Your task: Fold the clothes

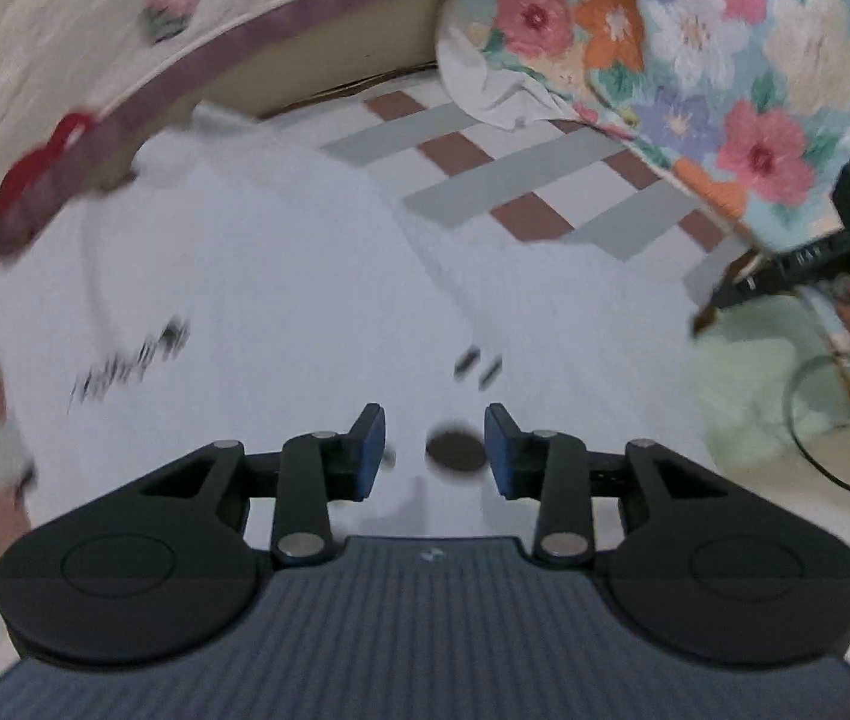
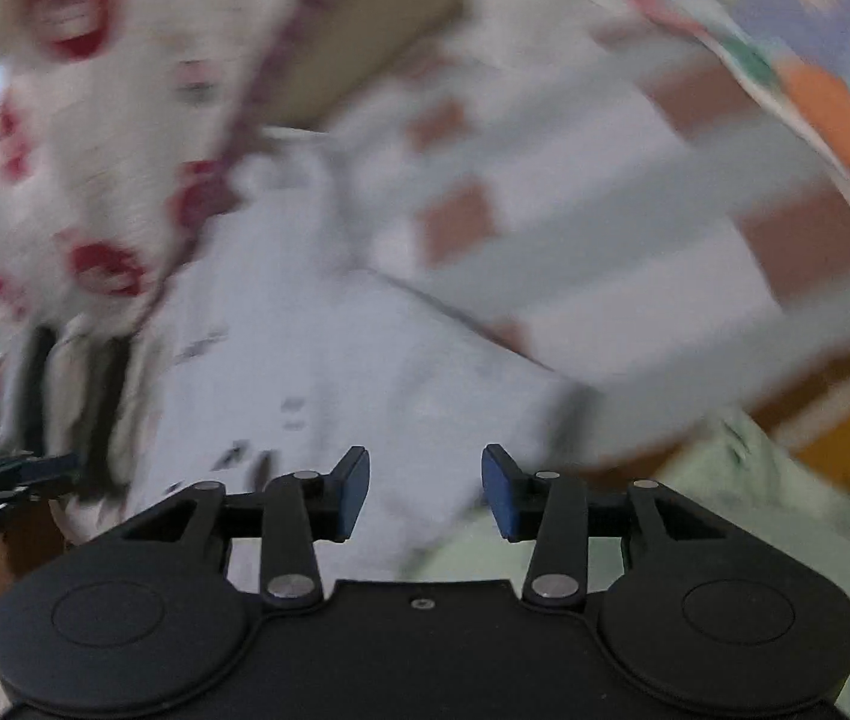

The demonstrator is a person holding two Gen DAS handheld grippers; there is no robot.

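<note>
Your left gripper [image 1: 434, 450] hangs just over the white shirt [image 1: 281, 300], jaws apart with nothing pinched between them; a dark round spot on the cloth shows in the gap. Your right gripper [image 2: 425, 492] is the same: jaws apart, empty, above the shirt's near edge where it meets a pale green cloth [image 2: 725, 498]. In the left view the right gripper sits off at the shirt's far side, so each hand seems to cover one side of it, likely to take both sides for a fold.

The shirt lies spread on a checked sheet [image 1: 521, 180], flat enough to fold, its printed marks facing up. A floral quilt [image 1: 725, 60] is bunched beyond it and a cream cloth with red spots [image 1: 65, 30] hangs at the left, both clear of the shirt.

Both views are blurred, the right more so. No basket, box or other container shows, so nothing can be said of contents.
</note>
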